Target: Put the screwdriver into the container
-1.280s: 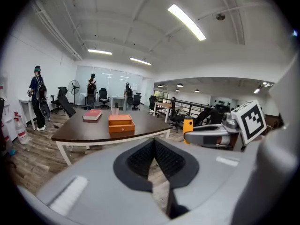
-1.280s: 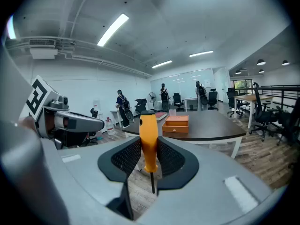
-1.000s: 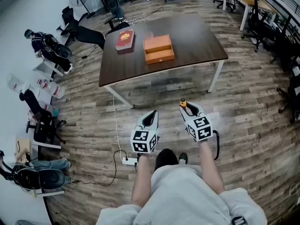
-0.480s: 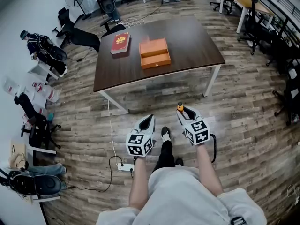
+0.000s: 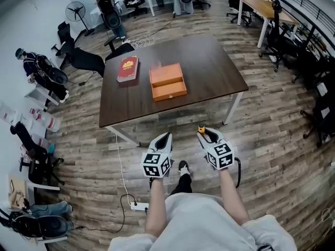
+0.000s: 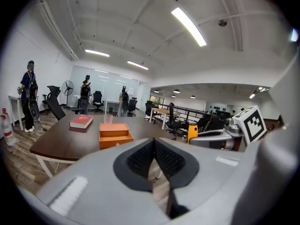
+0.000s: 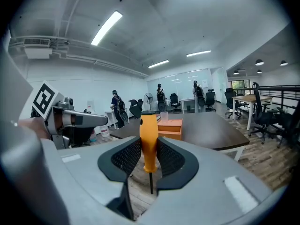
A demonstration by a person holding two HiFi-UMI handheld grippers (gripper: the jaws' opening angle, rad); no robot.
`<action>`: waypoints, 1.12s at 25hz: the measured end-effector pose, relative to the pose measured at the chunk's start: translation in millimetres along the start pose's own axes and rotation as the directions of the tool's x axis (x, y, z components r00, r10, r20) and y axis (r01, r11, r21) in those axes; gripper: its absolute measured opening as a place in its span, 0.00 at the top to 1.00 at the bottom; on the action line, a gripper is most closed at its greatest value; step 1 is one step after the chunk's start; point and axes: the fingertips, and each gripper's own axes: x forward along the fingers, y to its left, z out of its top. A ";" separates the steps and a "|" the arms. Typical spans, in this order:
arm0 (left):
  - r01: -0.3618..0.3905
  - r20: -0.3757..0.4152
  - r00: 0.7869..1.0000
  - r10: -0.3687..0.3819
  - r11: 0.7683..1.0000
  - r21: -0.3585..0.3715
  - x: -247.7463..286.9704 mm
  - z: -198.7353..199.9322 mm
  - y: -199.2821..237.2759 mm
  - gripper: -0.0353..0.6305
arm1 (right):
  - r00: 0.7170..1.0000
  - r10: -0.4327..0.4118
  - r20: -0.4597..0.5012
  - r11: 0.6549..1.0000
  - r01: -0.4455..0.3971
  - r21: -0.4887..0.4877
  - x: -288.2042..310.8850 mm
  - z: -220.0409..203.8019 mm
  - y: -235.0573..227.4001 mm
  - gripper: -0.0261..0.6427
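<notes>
Here, screwdriver (image 7: 149, 130) between fingers (image 7: 125, 157); right gripper (image 7: 149, 142)

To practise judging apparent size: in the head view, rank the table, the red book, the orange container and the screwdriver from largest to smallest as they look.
1. table
2. orange container
3. red book
4. screwdriver, smallest though nearest the camera; only its orange handle end shows.

Ahead of the left gripper (image 5: 165, 137), a dark table (image 5: 209, 72), with a red book (image 5: 127, 68) toward its left end. Behind and left of that gripper, a power strip (image 5: 138, 206) on the plank floor (image 5: 272, 140). Far ahead-left, a fan (image 5: 76, 8). Well right of the right gripper (image 5: 208, 135), black office chairs (image 5: 276, 45).
</notes>
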 end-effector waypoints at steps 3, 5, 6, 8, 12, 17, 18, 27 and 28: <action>0.018 0.005 1.000 -0.018 1.000 0.012 30.2 21.6 17.6 0.86 | 1.000 -0.005 0.024 0.999 0.004 0.037 24.8 18.8 -17.0 0.80; 0.033 0.003 0.999 -0.033 0.999 0.017 49.9 32.1 28.6 0.86 | 0.999 -0.014 0.036 0.998 0.012 0.057 40.8 29.9 -29.1 0.81; 0.041 -0.003 0.999 -0.041 0.999 0.020 59.2 36.2 34.0 0.86 | 0.999 -0.020 0.038 0.998 0.017 0.064 48.7 34.7 -35.0 0.81; 0.054 -0.013 0.998 -0.053 0.998 0.021 76.4 42.8 45.5 0.86 | 0.999 -0.030 0.033 0.997 0.028 0.069 64.2 41.3 -45.2 0.81; 0.066 -0.017 0.998 -0.066 0.998 0.008 105.7 51.0 71.8 0.86 | 0.999 -0.053 0.010 0.996 0.053 0.069 93.7 43.9 -60.7 0.80; 0.047 -0.004 0.999 -0.047 0.999 -0.006 132.6 62.4 111.9 0.86 | 0.997 -0.071 0.004 0.991 0.070 0.112 127.1 43.8 -78.2 0.80; 0.045 -0.006 0.999 -0.045 0.999 -0.007 137.0 63.2 119.1 0.86 | 0.997 -0.077 -0.001 0.991 0.076 0.106 133.6 44.8 -81.3 0.80; 0.070 -0.018 0.997 -0.069 0.997 0.028 161.2 56.6 145.1 0.86 | 0.996 -0.083 -0.039 0.995 0.085 0.047 178.9 54.0 -92.9 0.80; 0.081 -0.026 0.996 -0.080 0.997 0.017 162.8 54.4 146.0 0.86 | 0.996 -0.082 -0.045 0.996 0.084 0.040 181.8 54.5 -92.3 0.80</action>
